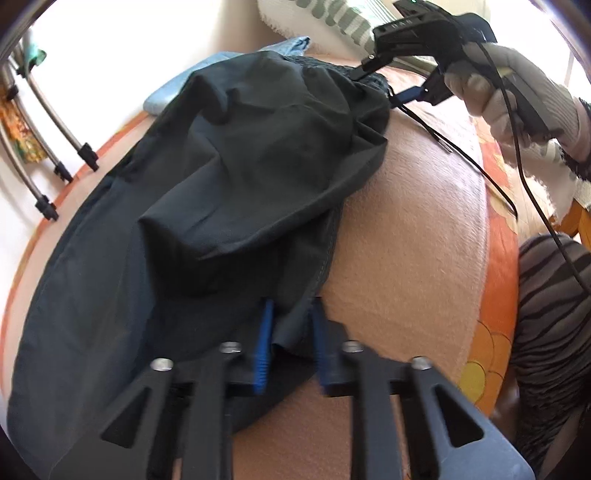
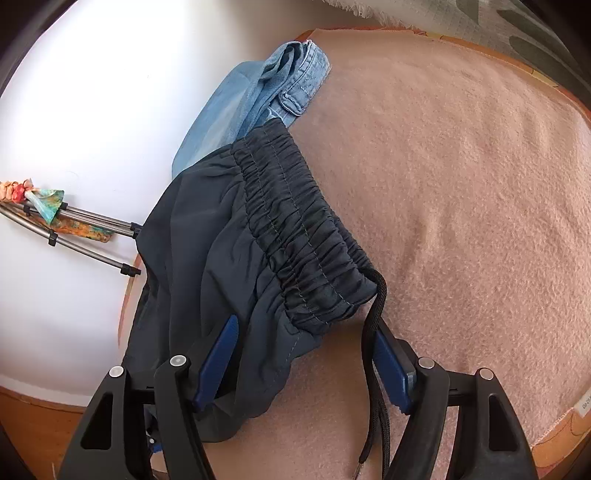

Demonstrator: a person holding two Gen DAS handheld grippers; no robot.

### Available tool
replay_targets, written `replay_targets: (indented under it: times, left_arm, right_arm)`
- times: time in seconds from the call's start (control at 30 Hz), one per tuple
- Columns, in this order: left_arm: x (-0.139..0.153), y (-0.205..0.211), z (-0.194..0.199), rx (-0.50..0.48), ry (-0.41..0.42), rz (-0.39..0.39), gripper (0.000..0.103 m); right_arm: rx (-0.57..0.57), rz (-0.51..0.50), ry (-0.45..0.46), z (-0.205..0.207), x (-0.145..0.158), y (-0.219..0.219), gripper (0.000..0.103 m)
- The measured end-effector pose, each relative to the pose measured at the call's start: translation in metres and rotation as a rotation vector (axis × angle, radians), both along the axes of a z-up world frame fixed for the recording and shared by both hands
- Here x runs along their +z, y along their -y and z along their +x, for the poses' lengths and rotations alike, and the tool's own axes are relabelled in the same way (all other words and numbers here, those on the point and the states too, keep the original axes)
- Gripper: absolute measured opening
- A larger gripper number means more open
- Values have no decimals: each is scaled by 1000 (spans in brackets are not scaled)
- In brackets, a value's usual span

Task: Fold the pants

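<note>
Dark navy pants (image 1: 229, 155) lie folded over on a pink blanket (image 1: 406, 229). My left gripper (image 1: 291, 339) is partly open, its blue fingers either side of a fold at the near edge of the pants. My right gripper (image 2: 306, 358) is open, its fingers straddling the cloth just below the elastic waistband (image 2: 295, 229); the black drawstring (image 2: 373, 339) hangs between them. In the left wrist view the right gripper (image 1: 388, 85) sits at the far end of the pants, held by a gloved hand.
Light blue jeans (image 2: 258, 92) lie beyond the dark pants at the blanket's far edge. Metal drying-rack legs (image 1: 48, 147) stand on the white floor to the left. A patterned cushion (image 1: 332, 18) lies at the back. The person's striped clothing (image 1: 546, 314) is at right.
</note>
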State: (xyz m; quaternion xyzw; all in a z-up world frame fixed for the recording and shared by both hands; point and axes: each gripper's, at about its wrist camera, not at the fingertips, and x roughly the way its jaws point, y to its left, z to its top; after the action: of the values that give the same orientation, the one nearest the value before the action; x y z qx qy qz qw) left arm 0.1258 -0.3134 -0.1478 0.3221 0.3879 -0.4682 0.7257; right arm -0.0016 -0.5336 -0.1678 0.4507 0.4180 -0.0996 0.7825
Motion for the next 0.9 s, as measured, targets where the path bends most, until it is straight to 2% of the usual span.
replay_targets:
  times: [0.13, 0.17, 0.2, 0.23, 0.27, 0.33, 0.43, 0.5, 0.57, 0.63, 0.7, 0.8, 0.87, 0.9]
  left_arm:
    - [9, -4, 8, 22, -18, -45, 6]
    - [12, -5, 9, 23, -19, -54, 6]
    - [15, -6, 9, 26, -16, -62, 6]
    - [18, -8, 9, 26, -12, -69, 6]
    - [21, -9, 7, 28, -7, -73, 6]
    - [30, -14, 6, 30, -17, -92, 5]
    - [50, -24, -1, 38, -40, -147, 5]
    - [62, -28, -7, 19, -51, -179, 5]
    - [66, -27, -18, -27, -58, -185, 5]
    - [60, -23, -27, -70, -77, -168, 5]
    - [49, -18, -30, -79, -96, -137, 5]
    - [38, -16, -23, -56, -148, -119, 6]
    - [41, -20, -24, -40, -157, -112, 11]
    - [45, -25, -23, -31, -144, -114, 14]
  right_arm:
    - [-42, 7, 24, 10, 0, 2, 75]
    - [-52, 3, 28, 13, 1, 2, 72]
    - [-55, -8, 26, 18, 1, 2, 67]
    - [-48, -21, 24, 22, 0, 1, 46]
    - [-36, -16, 27, 25, -1, 0, 34]
    - [-28, -20, 48, 24, 2, -3, 28]
    - [8, -88, 106, 18, 31, -7, 24]
    - [36, -159, 169, 10, 63, -8, 22]
    - [30, -247, 218, -1, 92, -7, 22]
    - [9, -311, 246, -10, 108, -2, 21]
    - [6, -353, 188, -11, 101, 3, 21]
    - [22, -373, 62, -6, 63, 6, 21]
    - [34, -420, -4, -3, 44, 6, 21]
    - [34, -408, -22, -3, 36, 9, 22]
